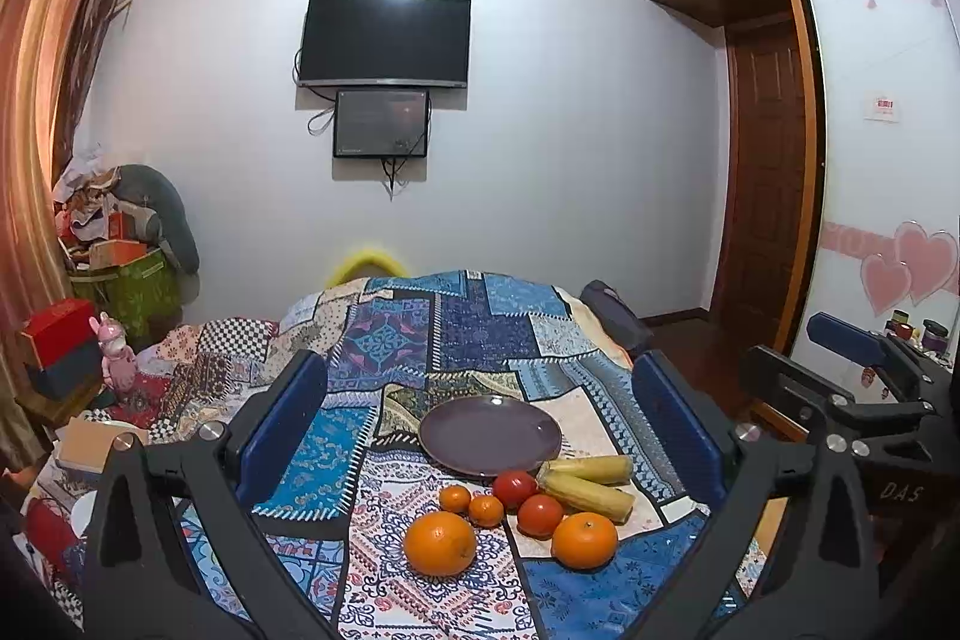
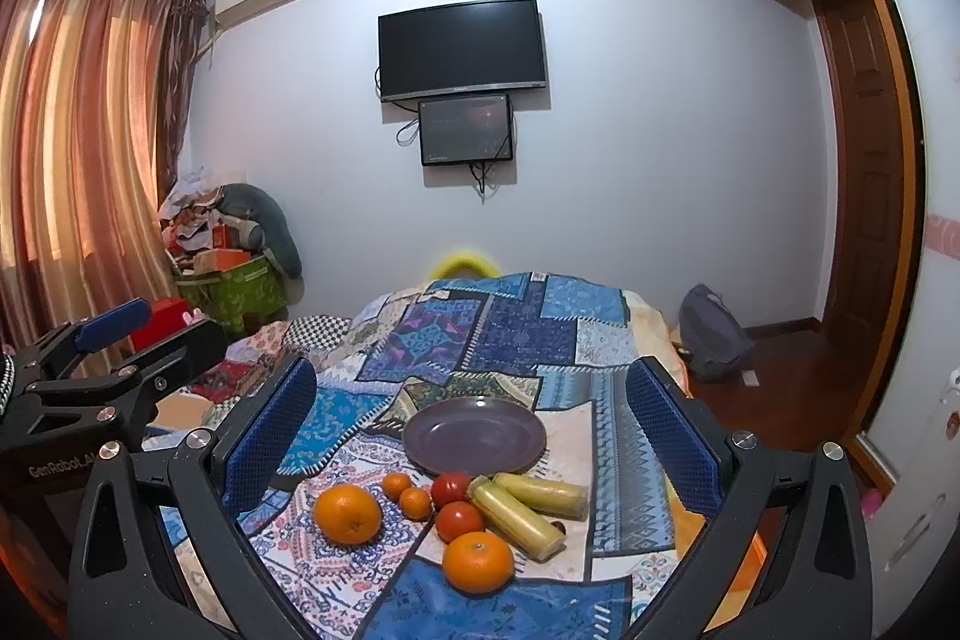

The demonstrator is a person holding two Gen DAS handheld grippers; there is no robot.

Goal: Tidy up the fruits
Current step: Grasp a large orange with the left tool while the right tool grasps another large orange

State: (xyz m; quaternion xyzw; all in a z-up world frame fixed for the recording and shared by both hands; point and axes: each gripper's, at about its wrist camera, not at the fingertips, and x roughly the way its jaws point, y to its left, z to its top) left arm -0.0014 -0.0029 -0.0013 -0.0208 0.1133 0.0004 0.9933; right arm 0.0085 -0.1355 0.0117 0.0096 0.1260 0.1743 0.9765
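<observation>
Nothing was grasped yet: left tool (image 1: 480, 436) and right tool (image 2: 474, 436) both hovered level above the bed (image 2: 570, 334), jaws spread wide and empty, side by side and aimed at the pile, probably lining up a first pick. Fruit sat loose on the quilt just in front of the empty purple plate (image 2: 474, 436), likely the drop target: two big oranges (image 2: 348, 514), two small ones (image 2: 407, 493), two tomatoes (image 2: 459, 520), two wrapped corn cobs (image 2: 516, 520) touching each other.

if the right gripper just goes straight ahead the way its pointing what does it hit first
Likely the purple plate on the patchwork cloth, or the tomatoes just before it. The open right gripper holds nothing; depth is unclear.
</observation>
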